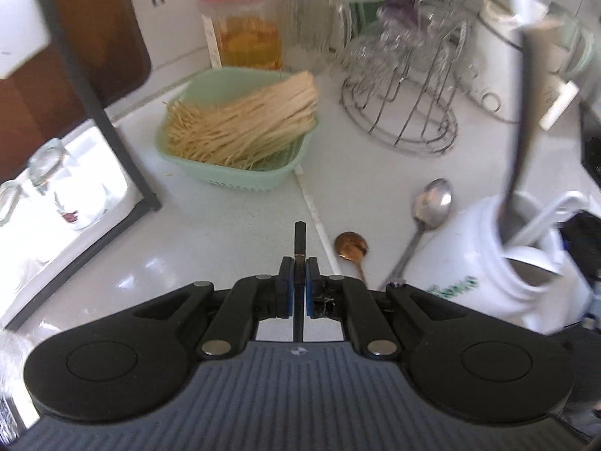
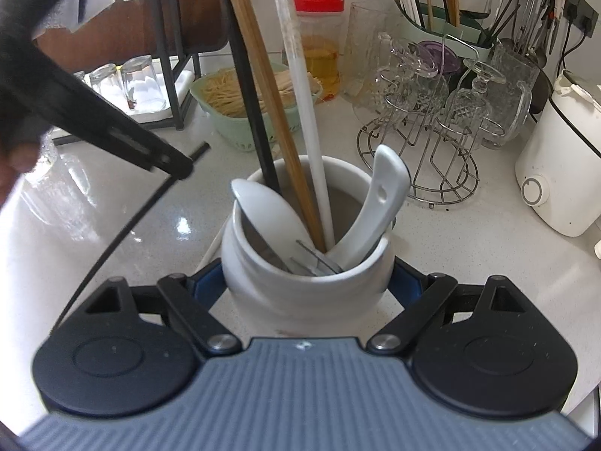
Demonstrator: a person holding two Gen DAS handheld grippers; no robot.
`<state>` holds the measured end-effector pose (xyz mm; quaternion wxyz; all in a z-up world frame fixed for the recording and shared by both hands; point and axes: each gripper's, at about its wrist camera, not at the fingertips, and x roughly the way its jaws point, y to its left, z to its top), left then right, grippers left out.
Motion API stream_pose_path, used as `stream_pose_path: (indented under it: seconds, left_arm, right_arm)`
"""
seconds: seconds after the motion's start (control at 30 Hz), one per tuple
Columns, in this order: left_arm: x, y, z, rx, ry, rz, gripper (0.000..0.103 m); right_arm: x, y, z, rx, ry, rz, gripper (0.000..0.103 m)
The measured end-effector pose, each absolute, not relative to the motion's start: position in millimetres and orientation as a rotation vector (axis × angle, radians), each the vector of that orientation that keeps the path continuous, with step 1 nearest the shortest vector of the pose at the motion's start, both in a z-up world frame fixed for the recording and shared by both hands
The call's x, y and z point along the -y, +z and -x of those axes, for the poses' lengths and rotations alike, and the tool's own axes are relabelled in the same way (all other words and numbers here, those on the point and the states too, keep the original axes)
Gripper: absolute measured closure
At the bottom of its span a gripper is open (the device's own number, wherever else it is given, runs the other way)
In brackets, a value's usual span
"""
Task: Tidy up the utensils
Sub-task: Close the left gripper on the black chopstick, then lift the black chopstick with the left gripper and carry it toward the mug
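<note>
We see a white countertop point(image 2: 488, 233) carrying everything. At its back edge stands a white appliance point(image 2: 556, 173) on the right, with a wire glass rack point(image 2: 424, 150) beside it and a green basket point(image 1: 240, 139) of pale sticks further left, in front of a red-lidded jar point(image 1: 240, 18).

Nearer us stands the white ceramic utensil jar point(image 2: 304, 285). Our right gripper point(image 2: 306, 282) has its blue pads set against both sides of the jar, clamping it. Inside it we see two white ceramic spoons point(image 2: 379, 203), brown wooden chopsticks point(image 2: 270, 86), a white chopstick point(image 2: 300, 86) and a black chopstick point(image 2: 251, 97), plus some metal utensils low down.

Two spoons lie on the countertop just beside the jar, on its left in the left wrist view: a silver spoon point(image 1: 432, 203) and a smaller copper spoon point(image 1: 351, 246), their handles running back under our left gripper point(image 1: 299, 285).

That left gripper is closed tight on a thin black chopstick point(image 1: 299, 242), which sticks out past the fingertips above the countertop, left of the jar.
</note>
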<state>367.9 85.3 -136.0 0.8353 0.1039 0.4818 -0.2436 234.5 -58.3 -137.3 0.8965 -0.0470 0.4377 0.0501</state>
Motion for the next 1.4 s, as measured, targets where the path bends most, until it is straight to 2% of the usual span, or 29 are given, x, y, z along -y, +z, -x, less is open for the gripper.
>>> stream_pose_path:
  seconds: [0.47, 0.77, 1.4]
  left_arm:
    - [-104, -74, -296, -0.936, -0.495, -0.092, 0.096]
    - [-87, -76, -270, -0.920, -0.470, -0.048, 0.096]
    - [-82, -32, -234, -0.842, -0.431, 0.030, 0.097]
  right_arm:
    - [59, -140, -238, -0.867, 0.158, 0.116, 0.012]
    - [64, -141, -240, -0.842, 0.232, 0.148, 0.012]
    - [69, -142, -240, -0.828, 0.302, 0.168, 0.012]
